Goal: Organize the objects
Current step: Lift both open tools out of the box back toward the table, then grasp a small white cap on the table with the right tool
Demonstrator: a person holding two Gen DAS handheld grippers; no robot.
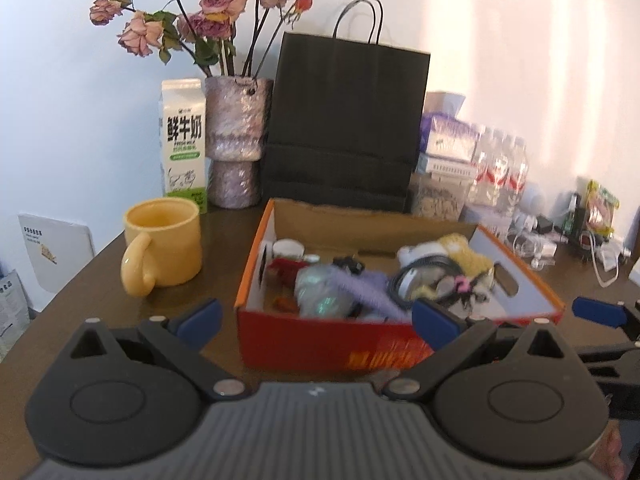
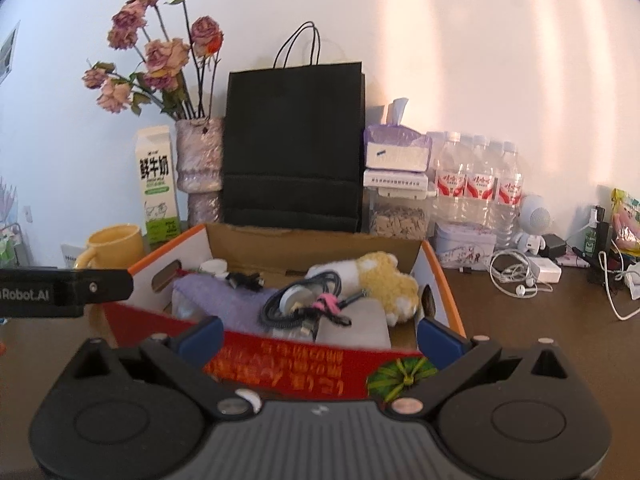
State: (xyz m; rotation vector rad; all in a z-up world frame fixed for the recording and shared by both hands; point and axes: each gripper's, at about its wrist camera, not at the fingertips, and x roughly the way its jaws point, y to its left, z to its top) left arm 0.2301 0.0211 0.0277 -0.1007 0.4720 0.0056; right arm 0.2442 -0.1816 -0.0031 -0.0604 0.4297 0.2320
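Observation:
A red and orange cardboard box [image 1: 320,340] [image 2: 280,368] sits on the dark wooden table and holds several items: a yellow and white plush toy [image 2: 384,280] [image 1: 460,252], a coiled black cable [image 2: 296,300], a purple cloth [image 2: 224,296] and a small white jar [image 1: 286,248]. My left gripper [image 1: 318,316] is open and empty, in front of the box's near wall. My right gripper [image 2: 320,338] is open and empty, also in front of the box's near wall. The right gripper's blue fingertip [image 1: 596,312] shows at the right edge of the left wrist view.
A yellow mug [image 1: 164,244] [image 2: 114,246] stands left of the box. Behind are a milk carton [image 1: 184,140], a vase of dried roses [image 1: 236,140], a black paper bag [image 1: 344,120], tissues, water bottles [image 2: 480,184], earphones [image 2: 516,276] and chargers.

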